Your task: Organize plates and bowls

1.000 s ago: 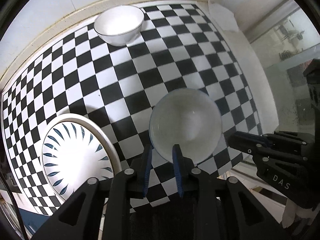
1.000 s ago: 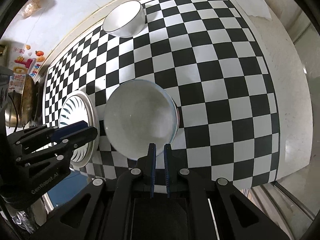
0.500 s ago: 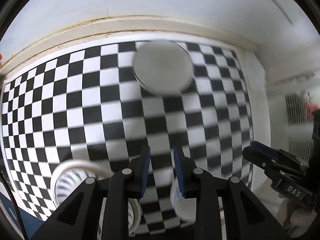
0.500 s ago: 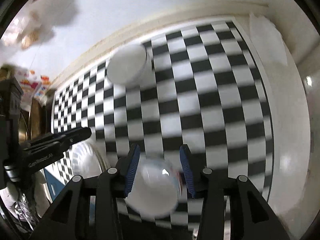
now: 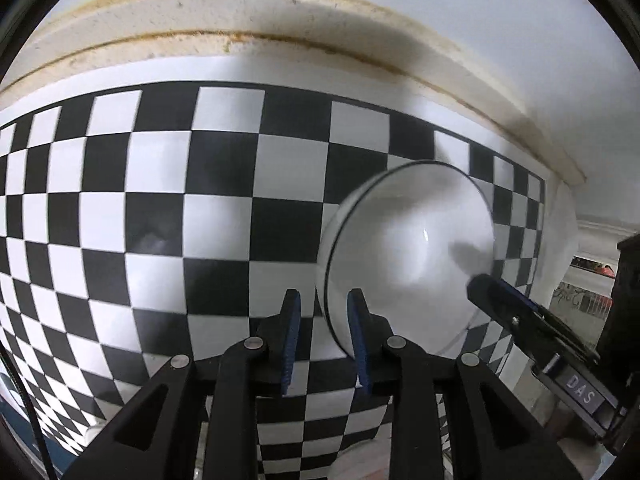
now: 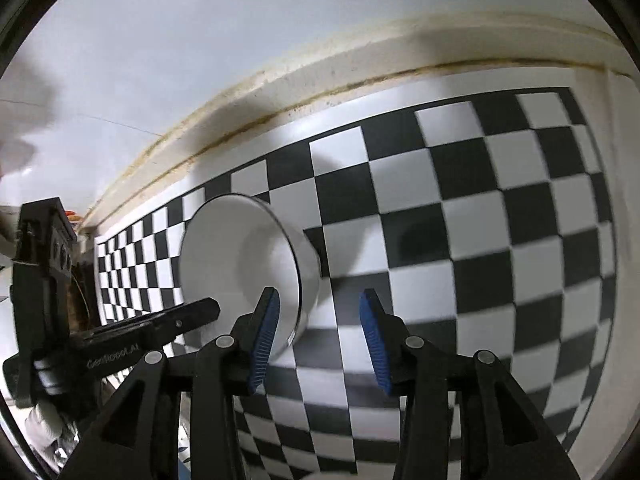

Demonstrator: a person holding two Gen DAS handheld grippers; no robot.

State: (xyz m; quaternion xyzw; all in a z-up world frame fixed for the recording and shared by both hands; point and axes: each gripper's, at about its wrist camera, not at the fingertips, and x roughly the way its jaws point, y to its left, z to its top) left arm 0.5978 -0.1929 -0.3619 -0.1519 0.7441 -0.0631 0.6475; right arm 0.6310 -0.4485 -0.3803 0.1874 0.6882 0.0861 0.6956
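A white bowl with a thin dark rim (image 5: 412,252) stands on the checkered mat near the back wall. My left gripper (image 5: 323,338) is open with the bowl's near left rim between its blue pads. In the right wrist view the same bowl (image 6: 240,264) shows with my right gripper (image 6: 318,340) wide open, its left pad inside the bowl and its right pad outside, straddling the right rim. Each gripper shows in the other's view. The second bowl and the patterned plate are out of sight.
The black-and-white checkered mat (image 5: 160,220) covers the counter. A cream ledge and white wall (image 5: 280,20) run close behind the bowl. The counter's right end (image 5: 564,216) lies just past the bowl.
Both grippers moved forward from the near bowl to the far bowl by the wall. The right gripper let go of the near bowl and opened wide. The plate left both views.
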